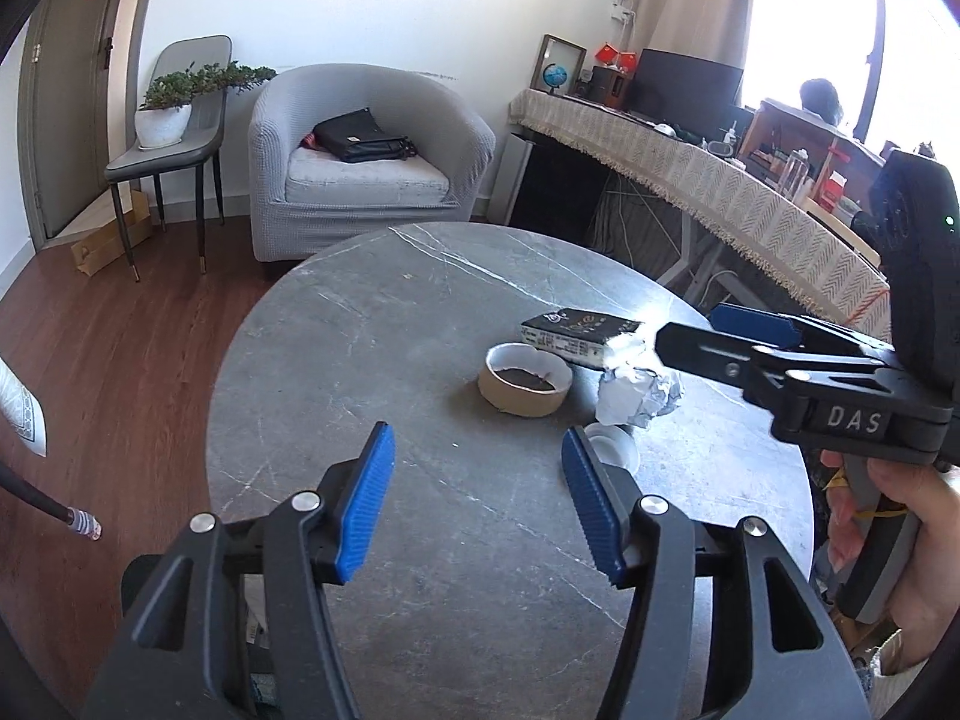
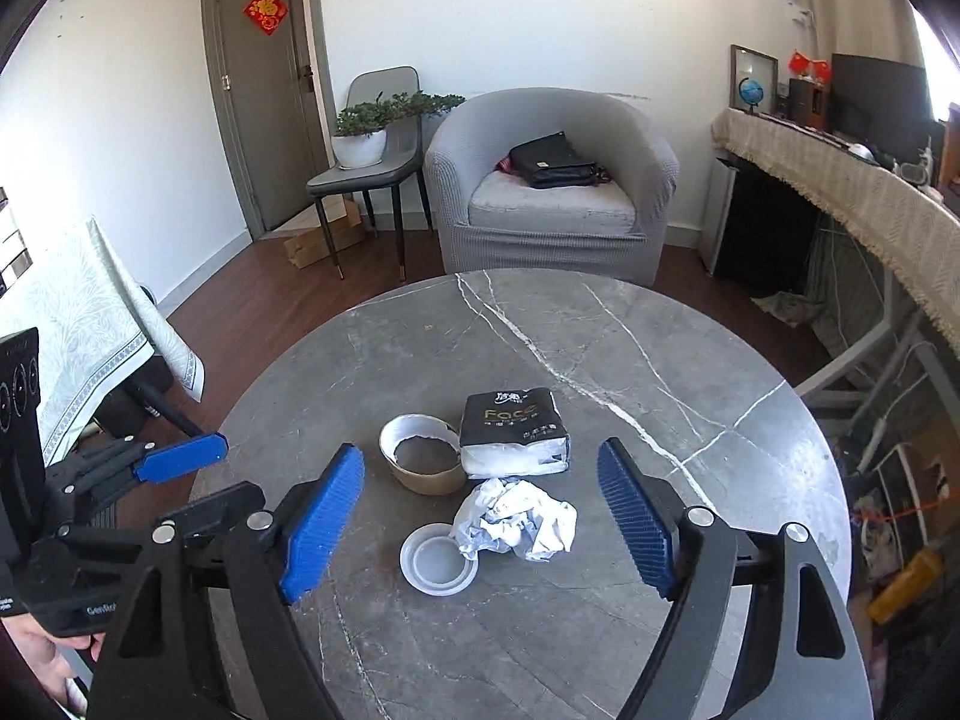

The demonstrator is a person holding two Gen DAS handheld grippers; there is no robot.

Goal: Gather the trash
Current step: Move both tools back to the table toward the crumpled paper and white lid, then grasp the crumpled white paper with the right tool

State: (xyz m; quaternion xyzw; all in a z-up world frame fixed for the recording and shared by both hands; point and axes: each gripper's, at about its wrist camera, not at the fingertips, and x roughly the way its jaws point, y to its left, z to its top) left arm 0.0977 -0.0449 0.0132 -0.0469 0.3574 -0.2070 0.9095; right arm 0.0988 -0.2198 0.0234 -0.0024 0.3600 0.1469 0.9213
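Just ahead of right tongs [image 2: 480, 516]: crumpled paper [image 2: 516, 525].

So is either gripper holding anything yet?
No. The left gripper and right gripper are both open and empty; the crumpled paper lies untouched on the table.

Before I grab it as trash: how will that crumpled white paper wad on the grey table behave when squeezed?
The crumpled white paper wad looks loose and airy, so it is probably very light and will crush further. Its irregular folds should stop it rolling, though it rests against the clear round plastic lid, which may get nudged.
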